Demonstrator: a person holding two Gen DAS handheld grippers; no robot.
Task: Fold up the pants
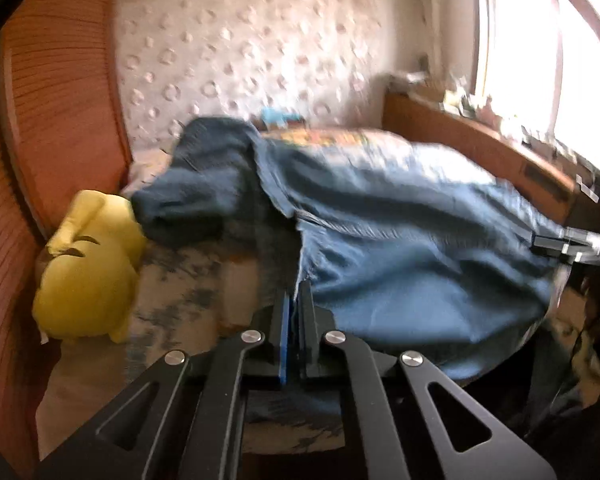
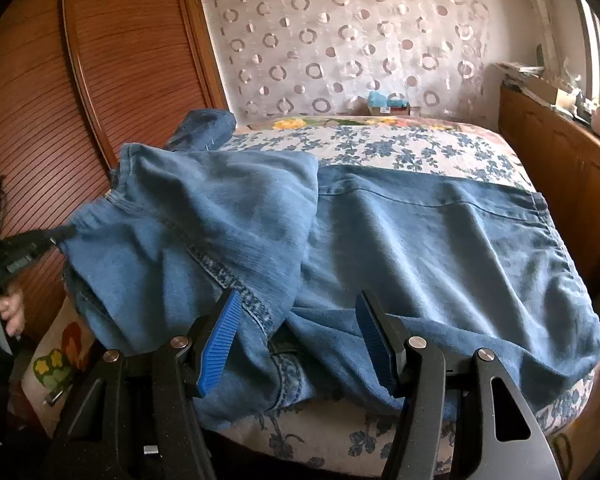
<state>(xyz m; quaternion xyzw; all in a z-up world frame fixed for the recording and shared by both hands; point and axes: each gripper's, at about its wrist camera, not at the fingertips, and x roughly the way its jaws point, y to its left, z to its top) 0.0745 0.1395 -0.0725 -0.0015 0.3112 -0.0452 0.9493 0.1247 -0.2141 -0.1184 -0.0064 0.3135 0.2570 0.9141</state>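
Blue denim pants point(image 2: 380, 248) lie across the bed, one part folded over and raised at the left. My left gripper point(image 1: 298, 300) is shut on the pants' edge point(image 1: 304, 264) and holds it up; it shows in the right wrist view point(image 2: 62, 234) pinching the cloth at the left. My right gripper point(image 2: 296, 312) is open, its blue pads point(image 2: 220, 344) hovering just above the near part of the pants. In the left wrist view the right gripper's tips point(image 1: 568, 242) touch the far edge of the pants point(image 1: 400, 240).
The bed has a floral cover point(image 2: 380, 148). A yellow plush toy point(image 1: 88, 268) lies at the bed's left. A wooden wardrobe point(image 2: 100, 80) stands left, a wooden cabinet point(image 2: 560, 152) right under a window. A small box point(image 2: 388, 106) sits at the bed's head.
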